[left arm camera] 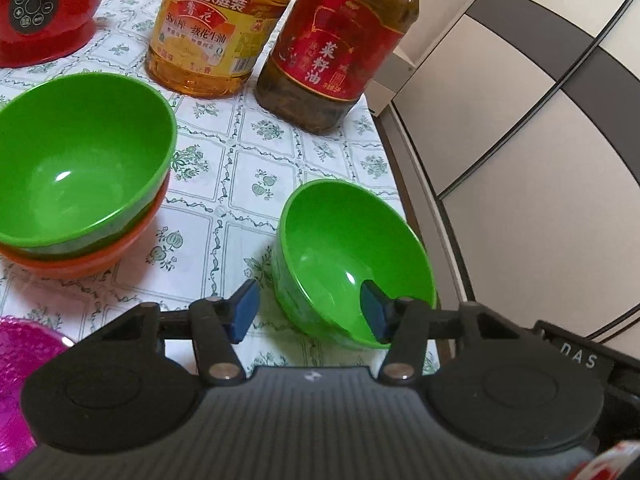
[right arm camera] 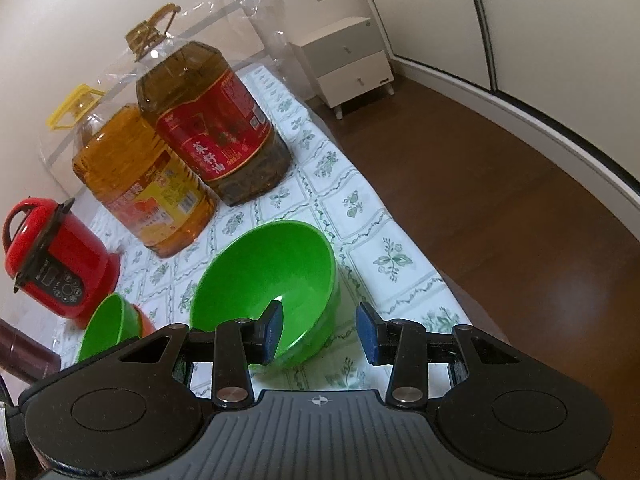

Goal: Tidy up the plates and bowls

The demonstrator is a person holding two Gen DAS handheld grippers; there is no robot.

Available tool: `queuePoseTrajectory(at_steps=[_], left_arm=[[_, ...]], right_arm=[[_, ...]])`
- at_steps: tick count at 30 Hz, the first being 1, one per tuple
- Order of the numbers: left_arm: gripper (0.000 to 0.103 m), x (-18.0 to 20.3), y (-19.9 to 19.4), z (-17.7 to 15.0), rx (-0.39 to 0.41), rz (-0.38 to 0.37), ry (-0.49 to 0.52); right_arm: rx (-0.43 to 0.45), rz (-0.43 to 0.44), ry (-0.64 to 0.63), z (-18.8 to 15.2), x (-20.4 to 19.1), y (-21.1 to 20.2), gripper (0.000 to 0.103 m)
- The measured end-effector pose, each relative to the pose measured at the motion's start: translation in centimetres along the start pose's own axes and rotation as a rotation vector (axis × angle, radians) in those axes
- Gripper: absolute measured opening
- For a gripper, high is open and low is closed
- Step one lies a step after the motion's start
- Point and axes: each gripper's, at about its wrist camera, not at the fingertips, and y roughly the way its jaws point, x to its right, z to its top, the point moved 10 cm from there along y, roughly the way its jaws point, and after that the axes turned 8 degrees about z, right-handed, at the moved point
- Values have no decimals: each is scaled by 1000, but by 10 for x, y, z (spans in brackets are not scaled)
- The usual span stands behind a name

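1. Straddling the near wall of the loose green bowl point(left arm camera: 352, 264), the left gripper point(left arm camera: 310, 308) has one pad outside the wall and the other inside the cavity; the jaws stand about half open and no pad visibly presses the plastic, so nothing is held.
2. The right gripper point(right arm camera: 318, 330) straddles the opposite wall of the same bowl point(right arm camera: 268, 284), one pad inside and one outside, jaws partly open and gripping nothing.
3. Risk: the bowl sits near the surface edge, which runs just beyond the outer pad of the right gripper. An uneven closure by either gripper could push the light bowl sideways toward the drop to the brown floor point(right arm camera: 500, 208).
4. Risk: smooth curved plastic may slip from flat pads; a one-sided grip could tilt the bowl.
5. Risk: ahead of the jaws and leftward, the stack of a green bowl in an orange bowl point(left arm camera: 80, 160) stands well apart. The oil bottles point(left arm camera: 336, 52) stand ahead of the jaws and could obstruct a high swing.
6. The surface point(left arm camera: 240, 168) carries a white cloth with green fruit print, a red cooker point(right arm camera: 60, 256) and a pink dish point(left arm camera: 20, 368). A white cabinet point(right arm camera: 348, 60) stands against the far wall.
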Motion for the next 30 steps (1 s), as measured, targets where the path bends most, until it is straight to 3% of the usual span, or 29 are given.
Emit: queuePoseTrajectory(at_steps=[16, 20, 24, 30], left_arm=[[23, -3, 27, -2, 4, 28, -23], [23, -3, 29, -2, 6, 36, -11], [22, -4, 29, -1, 5, 39, -2], [21, -2, 28, -2, 5, 43, 17]], right_arm=[[-59, -9, 4, -1, 12, 47, 41], [-67, -34, -13, -2, 12, 54, 40], [-78, -45, -10, -4, 15, 59, 26], [-84, -57, -31, -7, 12, 60, 18]])
